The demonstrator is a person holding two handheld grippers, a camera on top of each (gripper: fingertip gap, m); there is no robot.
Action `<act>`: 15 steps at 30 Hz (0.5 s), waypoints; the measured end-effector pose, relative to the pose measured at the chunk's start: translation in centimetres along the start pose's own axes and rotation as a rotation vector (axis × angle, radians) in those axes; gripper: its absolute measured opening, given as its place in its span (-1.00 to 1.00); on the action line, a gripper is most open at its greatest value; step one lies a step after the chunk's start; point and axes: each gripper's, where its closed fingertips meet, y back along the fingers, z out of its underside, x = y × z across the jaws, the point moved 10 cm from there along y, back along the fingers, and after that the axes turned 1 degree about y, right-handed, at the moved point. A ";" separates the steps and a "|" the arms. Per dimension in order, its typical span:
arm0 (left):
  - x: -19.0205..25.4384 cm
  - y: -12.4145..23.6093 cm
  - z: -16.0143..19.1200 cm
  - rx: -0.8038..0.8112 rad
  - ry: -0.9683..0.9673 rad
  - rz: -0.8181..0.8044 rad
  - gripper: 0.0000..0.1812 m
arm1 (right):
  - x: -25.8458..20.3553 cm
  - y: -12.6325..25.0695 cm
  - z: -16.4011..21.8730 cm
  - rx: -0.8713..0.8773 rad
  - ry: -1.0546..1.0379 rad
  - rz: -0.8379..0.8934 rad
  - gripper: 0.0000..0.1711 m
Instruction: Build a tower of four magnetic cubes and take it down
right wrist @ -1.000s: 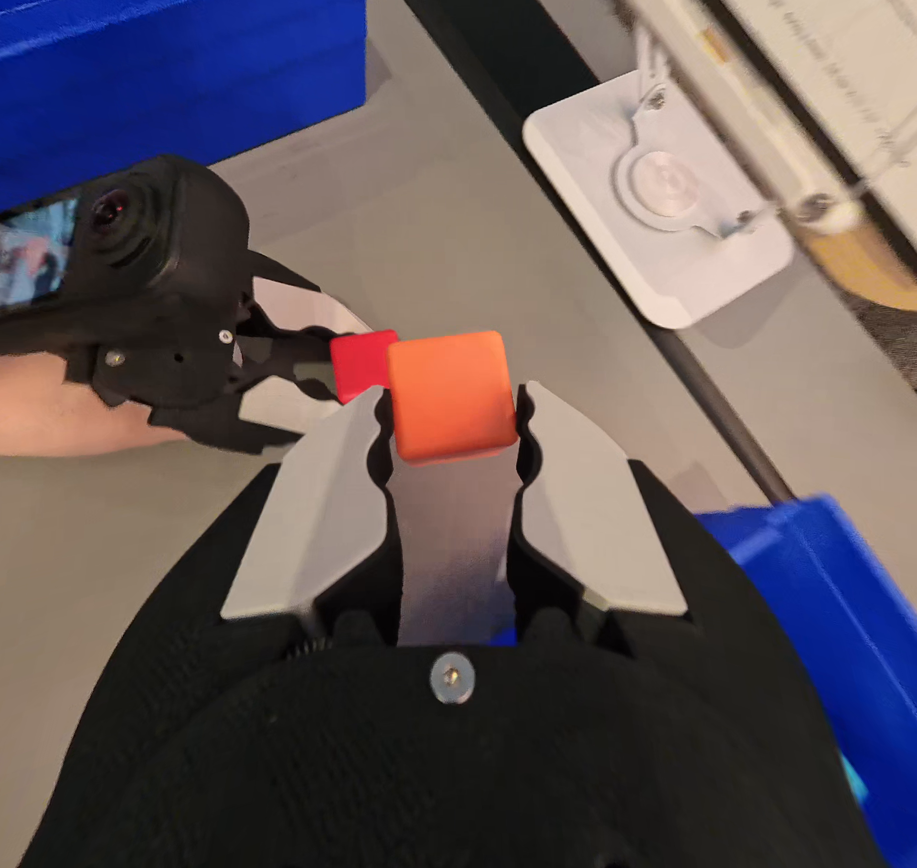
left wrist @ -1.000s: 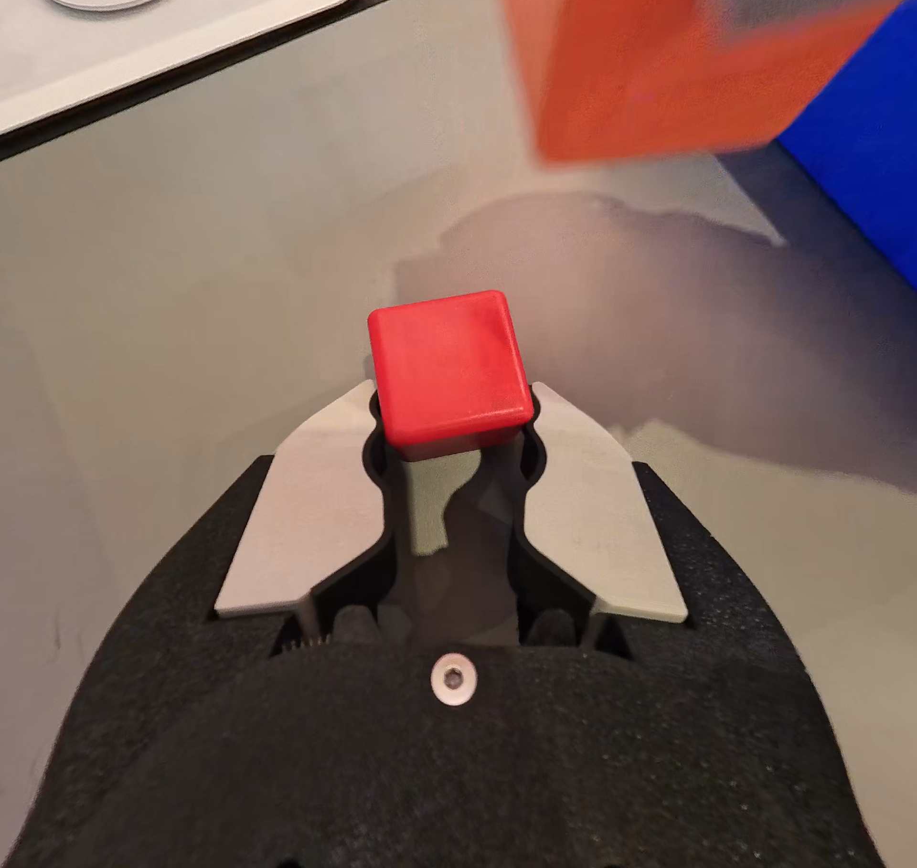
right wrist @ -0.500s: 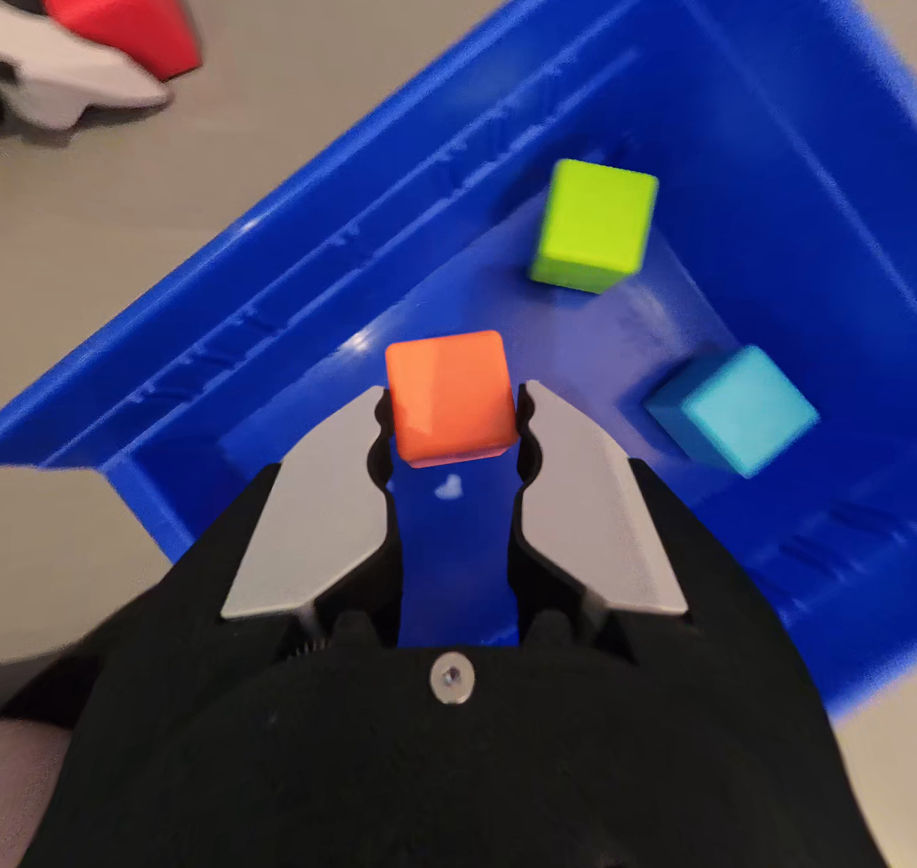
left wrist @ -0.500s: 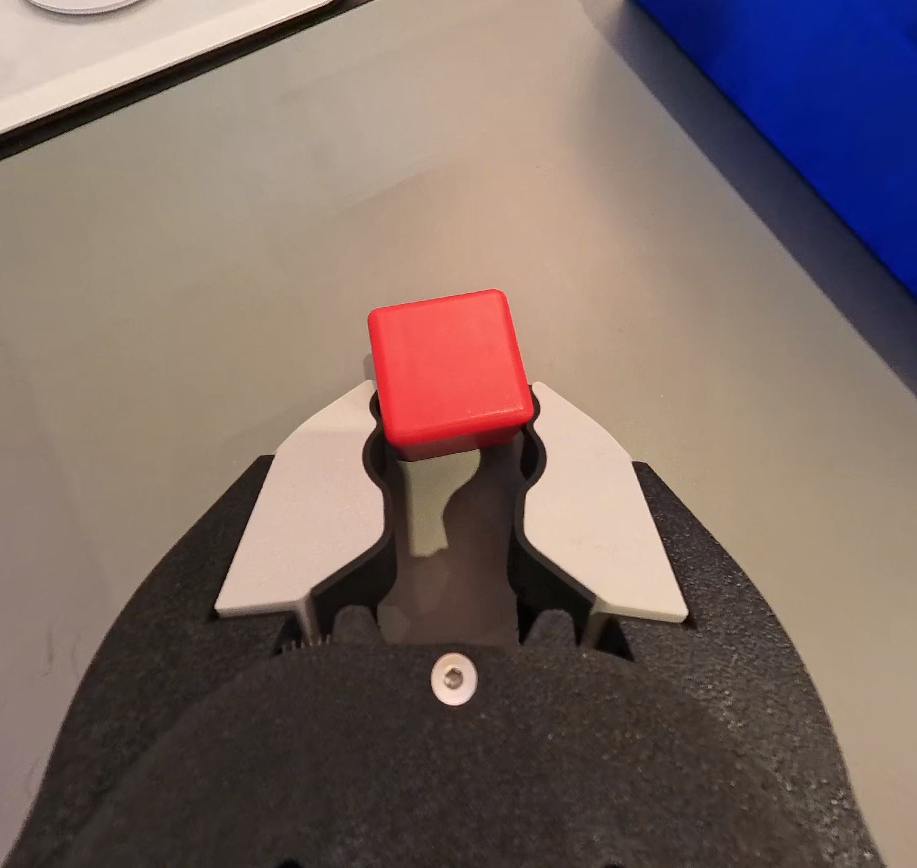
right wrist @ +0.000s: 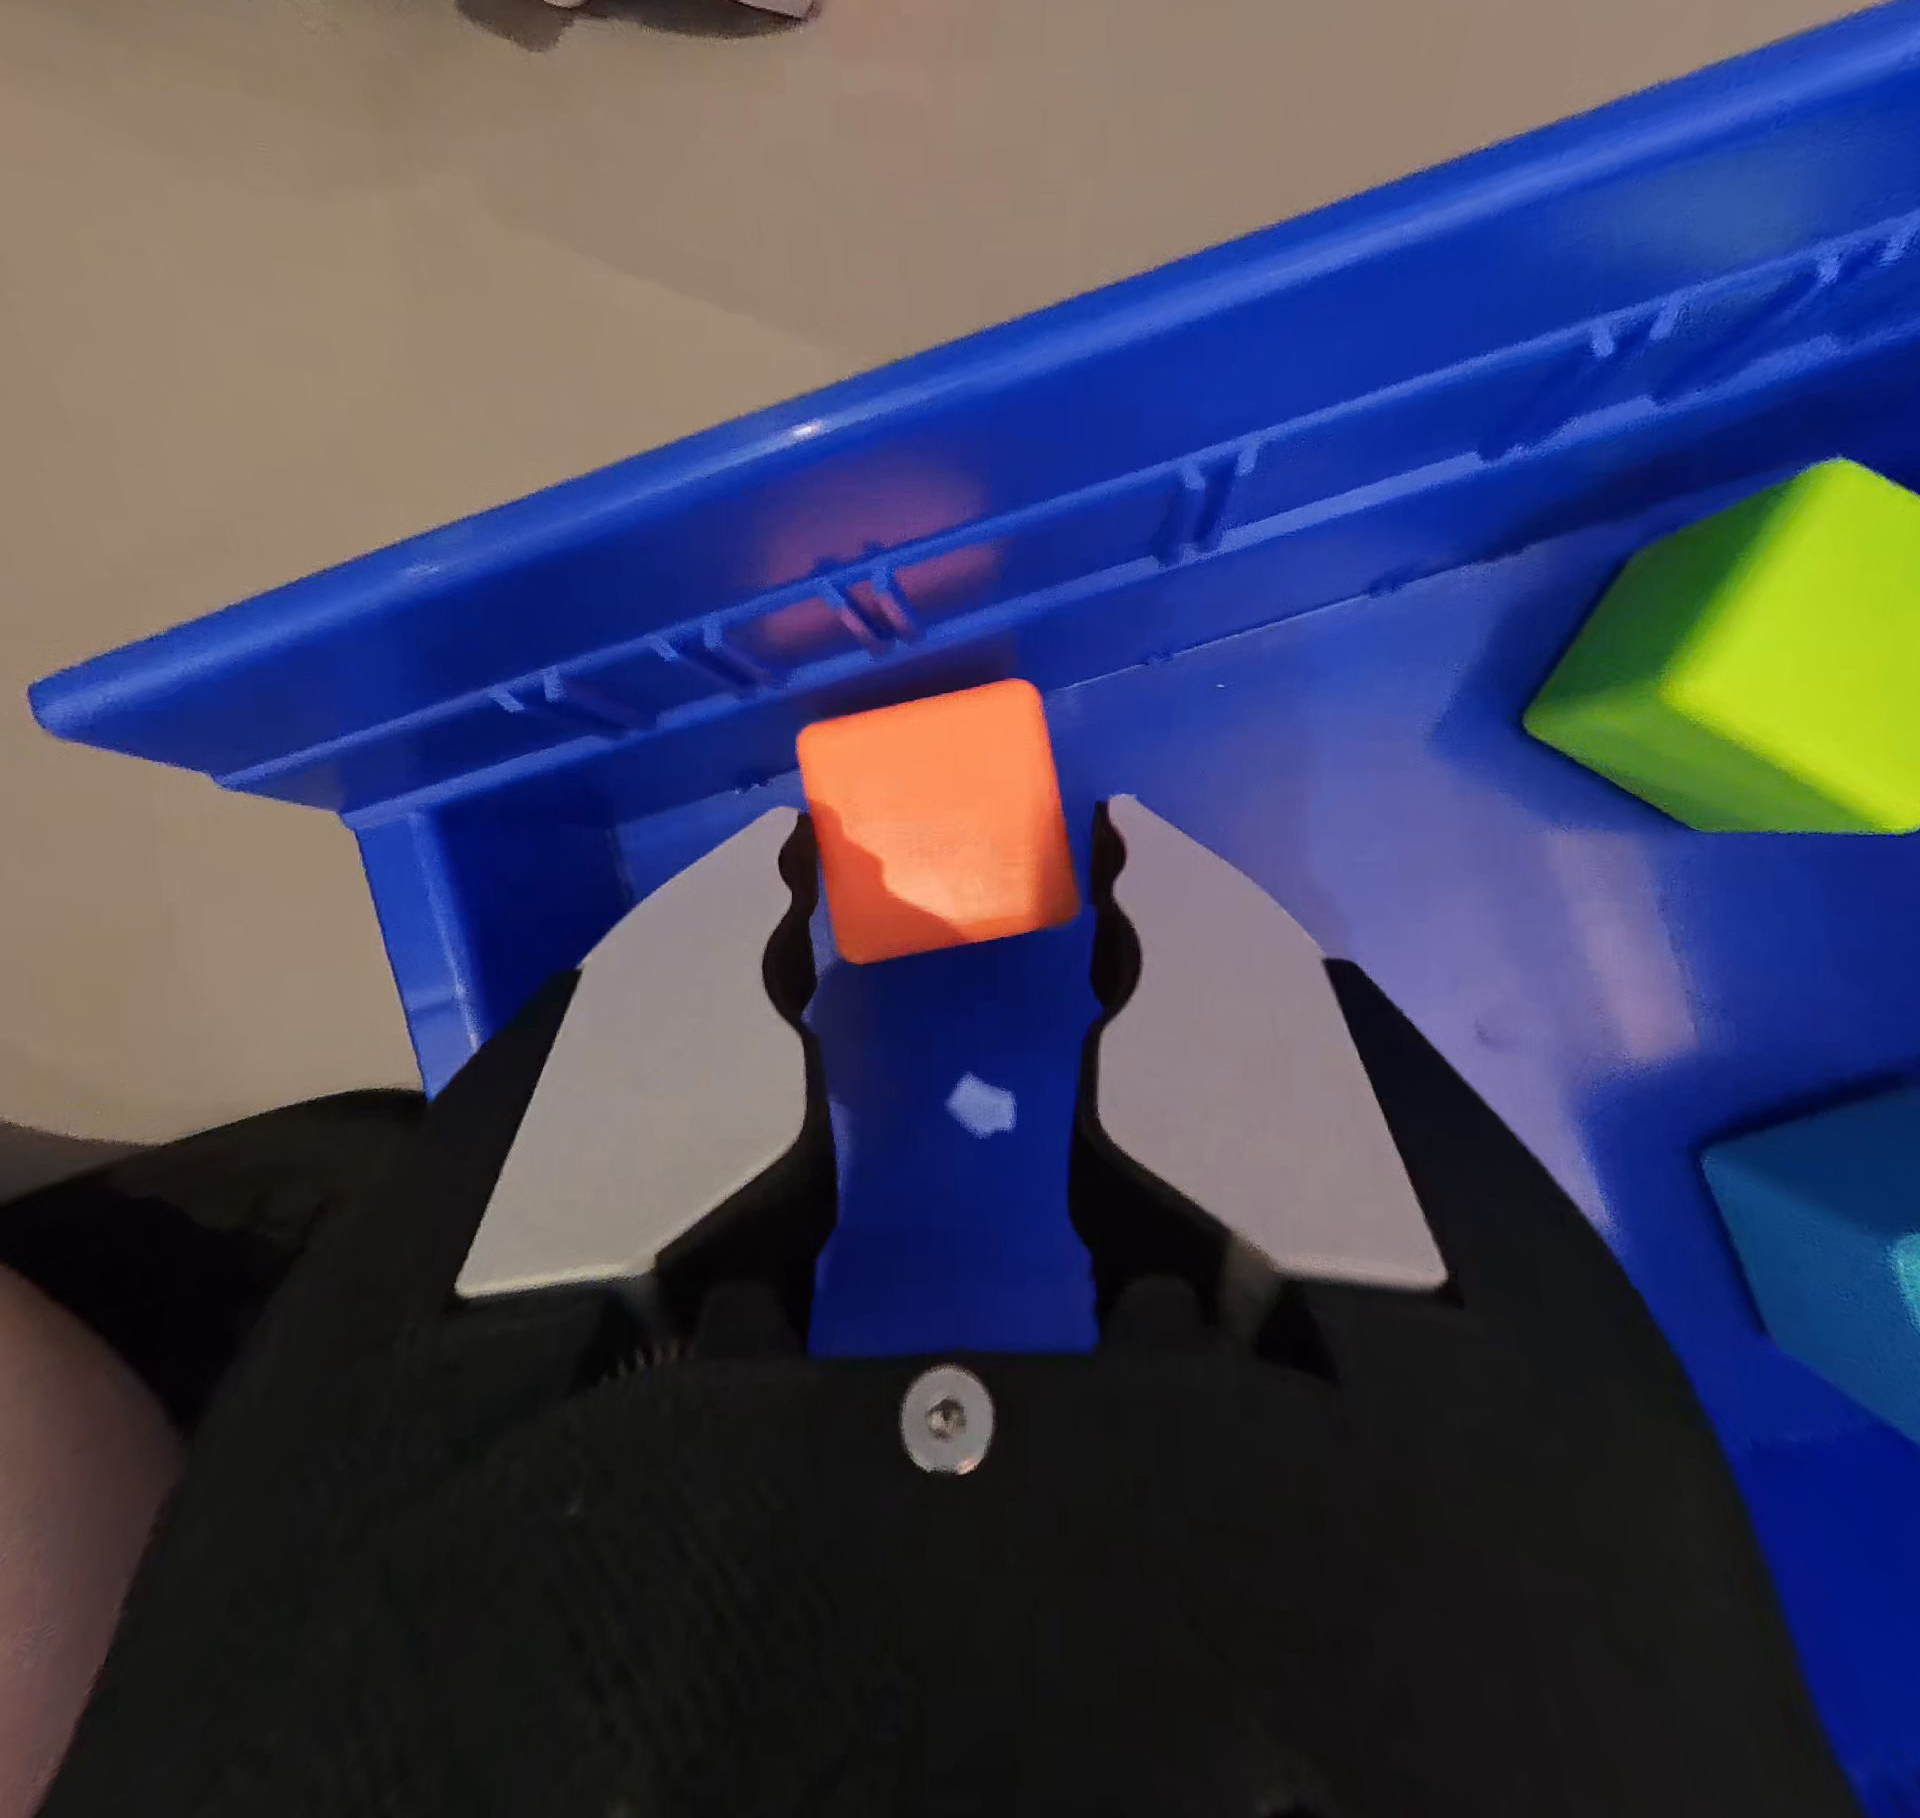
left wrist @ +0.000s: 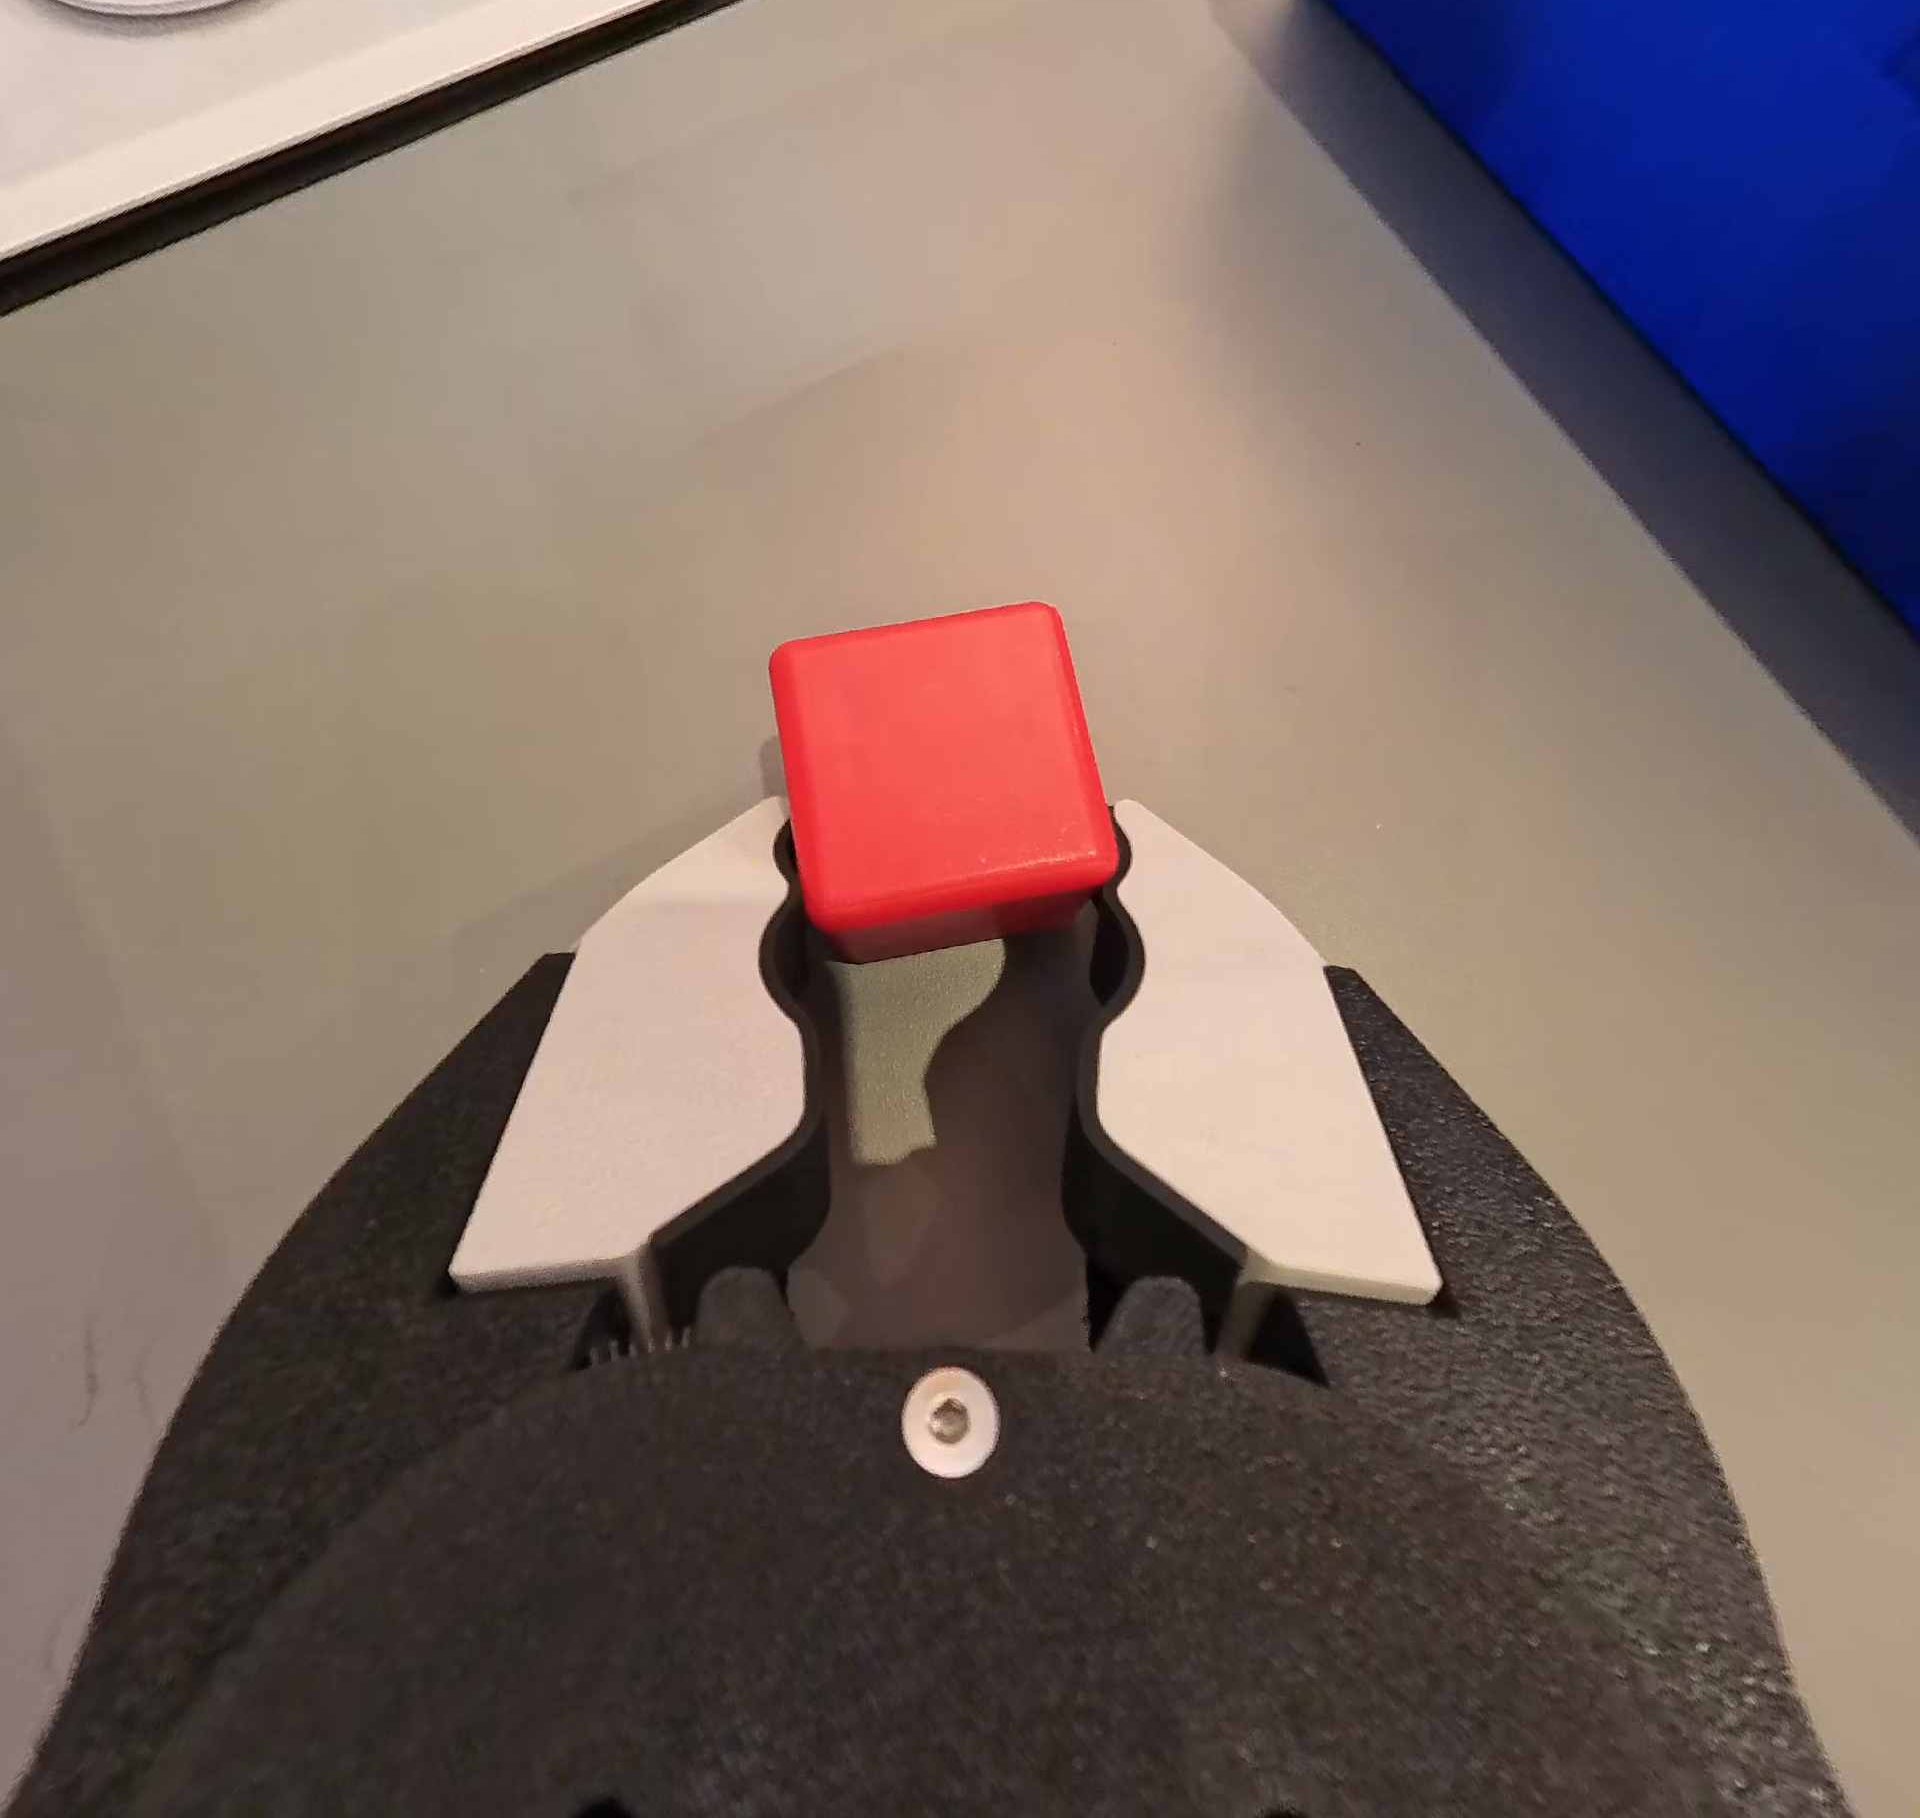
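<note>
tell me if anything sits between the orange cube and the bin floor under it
Nothing visible does. The orange cube sits between the right gripper's fingers over bare blue bin floor; the green cube and teal cube lie off to the side.

Lab-like workbench: plain grey tabletop (left wrist: 520, 521), blue plastic bin (right wrist: 1143, 438).

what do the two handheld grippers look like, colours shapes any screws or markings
Both look alike. The left gripper has a rounded, rough-textured black body, two flat light-grey wedge-shaped fingers with wavy black inner edges, and one silver hex screw centred on the body. The right gripper matches, with its own screw. No cables or markings show, and no sleeve can be made out.
</note>
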 end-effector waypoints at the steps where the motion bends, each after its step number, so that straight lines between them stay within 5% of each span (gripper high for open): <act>1: 0.0 0.0 0.0 -0.002 0.002 0.002 -0.42 | 0.0 0.1 0.1 -0.012 -0.012 0.011 -0.32; 7: 0.0 0.0 0.0 -0.003 -0.005 0.010 -0.43 | -0.5 2.4 0.1 -0.072 -0.024 0.127 -0.31; 15: 0.2 0.3 -0.1 0.028 -0.027 0.042 -0.43 | -2.5 8.9 -2.1 0.104 0.019 0.421 -0.32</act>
